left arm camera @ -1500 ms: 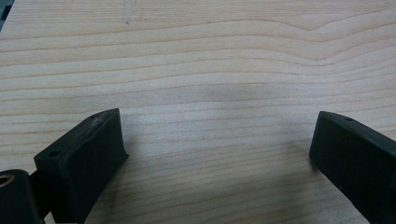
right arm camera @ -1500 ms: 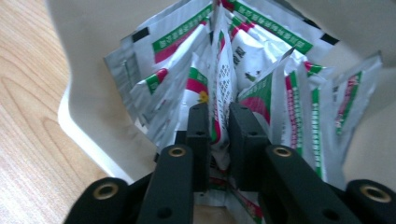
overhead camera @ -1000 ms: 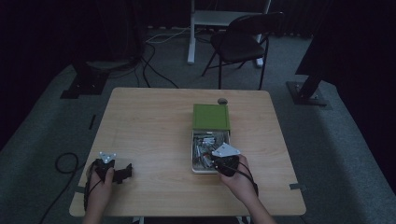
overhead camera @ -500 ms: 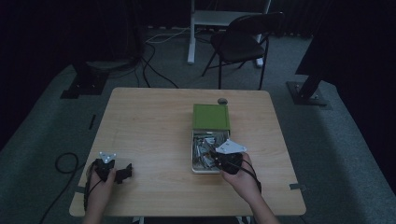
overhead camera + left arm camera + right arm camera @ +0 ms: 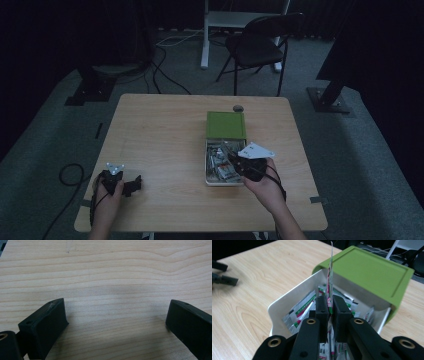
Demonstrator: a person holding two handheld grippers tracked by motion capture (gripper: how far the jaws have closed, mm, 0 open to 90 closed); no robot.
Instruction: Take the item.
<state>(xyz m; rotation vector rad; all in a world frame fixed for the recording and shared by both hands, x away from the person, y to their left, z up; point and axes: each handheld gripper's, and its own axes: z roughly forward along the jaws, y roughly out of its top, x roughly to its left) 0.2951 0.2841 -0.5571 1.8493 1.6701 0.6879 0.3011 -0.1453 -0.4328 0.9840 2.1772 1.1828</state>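
A white box (image 5: 206,165) (image 5: 284,302) with a green lid (image 5: 225,124) (image 5: 367,267) slid partly off its far end sits right of the table's middle, holding several silver sachets (image 5: 220,155) (image 5: 299,308). My right gripper (image 5: 235,161) (image 5: 330,305) hangs over the box's near right part, shut on one sachet (image 5: 329,277) that stands on edge between its pads. My left gripper (image 5: 134,183) (image 5: 116,320) rests at the table's front left, jaws wide apart over bare wood, with nothing between them.
The light wooden table (image 5: 160,130) has bare room left of the box and behind it. A small dark round object (image 5: 238,108) lies near the far edge. A black chair (image 5: 260,40) and floor cables (image 5: 165,60) stand beyond the table.
My right gripper has risen a little above the box with the sachet in it. The left gripper has stayed put.
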